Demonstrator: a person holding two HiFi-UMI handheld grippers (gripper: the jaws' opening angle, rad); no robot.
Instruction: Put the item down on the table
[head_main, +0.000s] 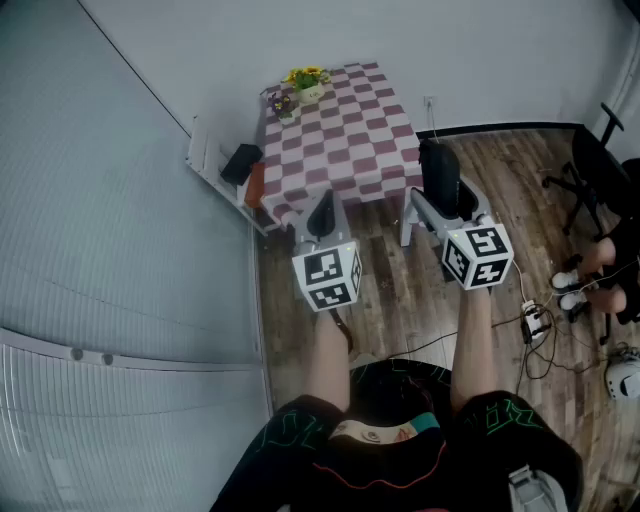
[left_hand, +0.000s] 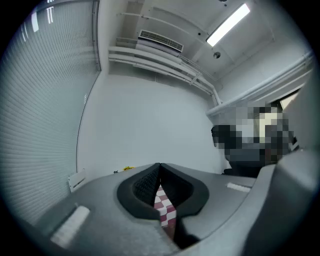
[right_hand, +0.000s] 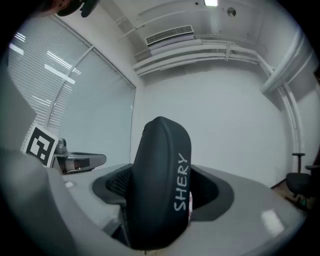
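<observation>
The only readable word is "SHERY", printed in pale grey capitals along the side of the black rounded hard-shell case (right_hand: 160, 185), as the right gripper view shows. The white marker cubes (head_main: 327, 277) bear black-and-white square patterns, with no letters.

The square table under a red-and-white checked cloth (head_main: 350, 140) stood against the far white wall, ahead of both grippers; a white pot of yellow flowers (head_main: 307, 84) sat at its far left corner, with a smaller pot of purple flowers (head_main: 282, 105) just beside it, nearer and to the left; a white slatted rack (head_main: 205, 155) stood along the table's left side, a flat black object (head_main: 240, 163) resting on it; the left gripper (head_main: 321, 215) hung before the table's near left corner; the right gripper (head_main: 440, 205) hung to its right, before the near right corner, a black oblong zip case (head_main: 438, 165) clamped upright between its jaws; a black office chair (head_main: 590, 160) stood well to the right on the wood-plank floor (head_main: 400, 300); a white power strip (head_main: 532, 322) lay on that floor, right of the right gripper.
</observation>
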